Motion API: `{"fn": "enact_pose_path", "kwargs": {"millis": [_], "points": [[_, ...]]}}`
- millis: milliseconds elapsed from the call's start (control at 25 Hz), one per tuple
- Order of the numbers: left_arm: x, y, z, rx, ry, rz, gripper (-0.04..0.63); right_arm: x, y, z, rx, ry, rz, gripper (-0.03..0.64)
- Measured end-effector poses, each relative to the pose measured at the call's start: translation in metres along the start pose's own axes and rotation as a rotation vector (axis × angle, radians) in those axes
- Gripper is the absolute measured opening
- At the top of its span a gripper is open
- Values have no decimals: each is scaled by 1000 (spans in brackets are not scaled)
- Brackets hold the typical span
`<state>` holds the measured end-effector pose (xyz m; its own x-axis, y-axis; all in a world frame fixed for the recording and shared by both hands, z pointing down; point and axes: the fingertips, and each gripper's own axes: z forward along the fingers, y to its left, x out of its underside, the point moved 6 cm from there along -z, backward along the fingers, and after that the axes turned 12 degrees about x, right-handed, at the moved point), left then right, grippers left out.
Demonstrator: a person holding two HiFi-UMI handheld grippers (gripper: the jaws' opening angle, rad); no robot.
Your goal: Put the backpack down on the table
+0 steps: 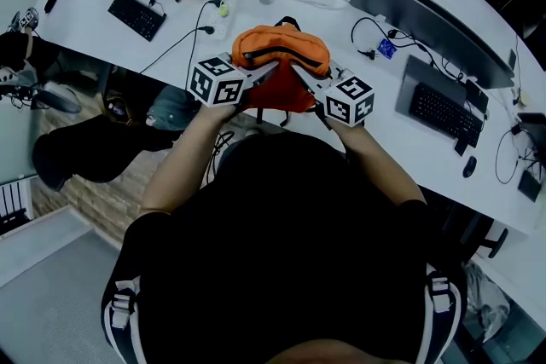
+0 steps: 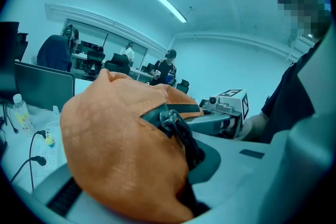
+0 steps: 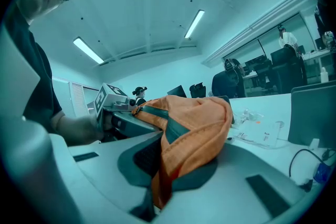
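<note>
The small orange fabric backpack with dark zip trim [image 1: 281,55] sits at the near edge of the long white curved table [image 1: 77,21], pinched from 2 sides. The left gripper [image 1: 266,71] has its jaws nearly together on a bunch of the cloth beside the zip pull. The right gripper [image 1: 300,71] is clamped tight on a fold crossed by a dark band.

The bag looks light, limp and mostly empty. It sags and creases around both jaws, so it will likely slump once lowered rather than stand. Cloth this loose can slide out of a thin pinch, so the zip seam and the banded edge look like the firmer holds.

The person's dark torso [image 1: 281,251] covers the bag's lower part, so whether its base already rests on the table cannot be told. Its straps are not visible.
</note>
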<state>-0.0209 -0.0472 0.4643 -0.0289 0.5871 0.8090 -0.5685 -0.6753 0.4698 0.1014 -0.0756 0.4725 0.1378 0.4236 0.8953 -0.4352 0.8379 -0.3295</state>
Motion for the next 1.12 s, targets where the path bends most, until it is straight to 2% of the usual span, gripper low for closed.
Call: {"fn": "enact_pose_path", "kwargs": {"millis": [440, 1120], "points": [[-8, 6, -2, 47, -14, 22, 48, -8, 1, 2, 39, -5, -11, 32], [-17, 28, -37, 160, 38, 64, 46, -17, 29, 31, 144, -31, 13, 32]]}}
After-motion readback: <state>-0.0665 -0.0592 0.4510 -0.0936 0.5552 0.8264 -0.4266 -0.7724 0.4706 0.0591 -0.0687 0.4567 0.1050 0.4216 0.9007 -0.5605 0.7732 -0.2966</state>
